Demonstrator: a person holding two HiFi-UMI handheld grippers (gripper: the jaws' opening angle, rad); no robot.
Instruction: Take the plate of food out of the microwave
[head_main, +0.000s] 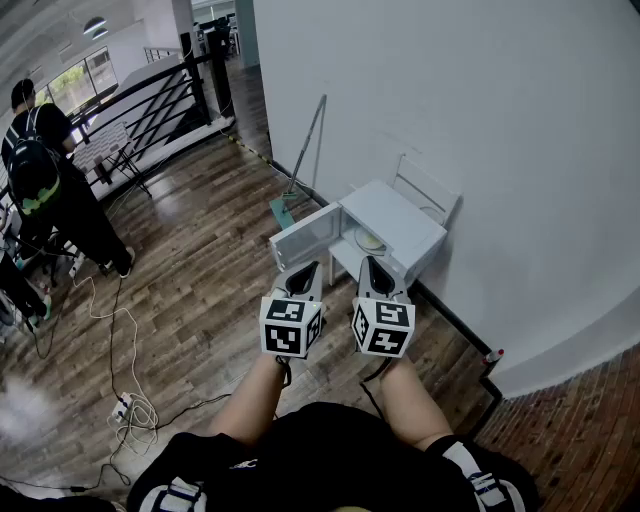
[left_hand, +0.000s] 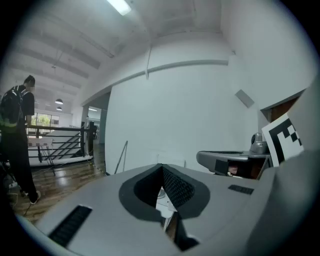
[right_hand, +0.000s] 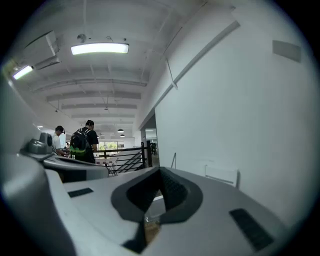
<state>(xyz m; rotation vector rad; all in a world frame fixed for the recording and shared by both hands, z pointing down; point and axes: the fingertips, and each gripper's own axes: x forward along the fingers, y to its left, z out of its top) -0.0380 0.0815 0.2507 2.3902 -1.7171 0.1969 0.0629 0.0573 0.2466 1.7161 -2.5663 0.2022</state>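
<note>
Open lab-like loft, wood floor (head_main: 200, 290), black railing (head_main: 165, 103), trailing cables (head_main: 136, 410)

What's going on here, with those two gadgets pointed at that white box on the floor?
A person holds a left gripper and a right gripper out towards a white microwave that sits on the wooden floor by the wall. Its door is swung open, and a plate lies inside. Both grippers have their jaws together and hold nothing, so the plate has not yet been taken out.
</note>
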